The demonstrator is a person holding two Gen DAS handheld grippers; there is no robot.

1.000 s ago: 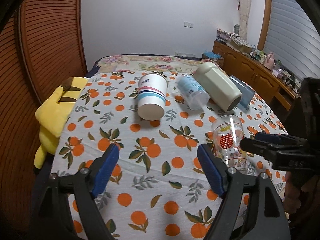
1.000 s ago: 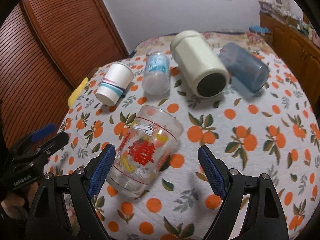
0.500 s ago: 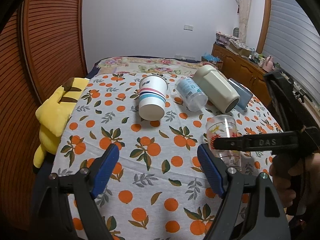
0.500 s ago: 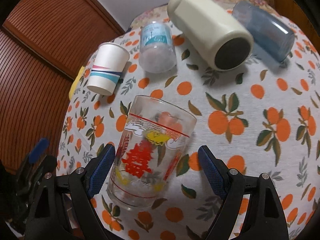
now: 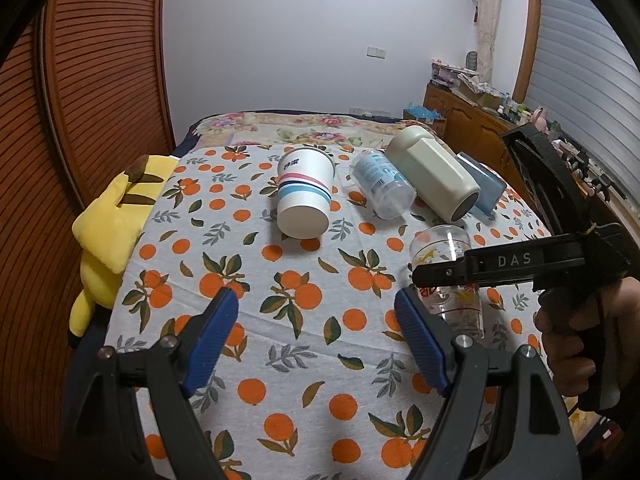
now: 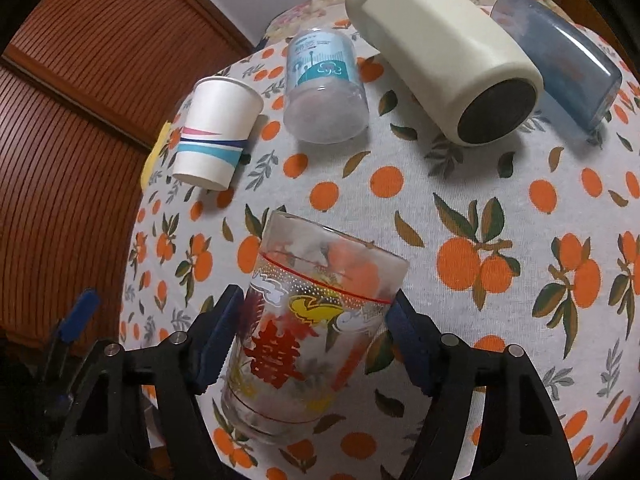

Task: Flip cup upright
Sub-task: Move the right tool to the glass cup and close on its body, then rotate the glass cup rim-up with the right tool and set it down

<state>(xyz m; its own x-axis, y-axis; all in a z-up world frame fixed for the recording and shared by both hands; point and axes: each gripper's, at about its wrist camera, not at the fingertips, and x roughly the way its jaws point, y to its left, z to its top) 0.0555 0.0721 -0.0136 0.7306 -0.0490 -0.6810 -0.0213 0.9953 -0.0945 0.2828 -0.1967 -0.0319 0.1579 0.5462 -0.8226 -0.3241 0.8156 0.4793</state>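
A clear glass cup [image 6: 312,328] with a red character and yellow print stands on the orange-print tablecloth [image 6: 500,208], open end up. My right gripper [image 6: 314,338] has its blue pads against both sides of the glass. In the left wrist view the glass [image 5: 448,276] stands at the right with the right gripper [image 5: 452,272] across it. My left gripper [image 5: 316,340] is open and empty above the cloth, left of the glass.
Several cups lie on their sides at the back: a striped paper cup [image 6: 216,132], a clear plastic cup [image 6: 324,88], a cream tumbler [image 6: 440,52] and a blue cup [image 6: 560,60]. A yellow plush toy [image 5: 112,216] lies at the table's left edge.
My right gripper has moved in over the glass and closed from wide open onto its sides. My left gripper has stayed open, nearly still.
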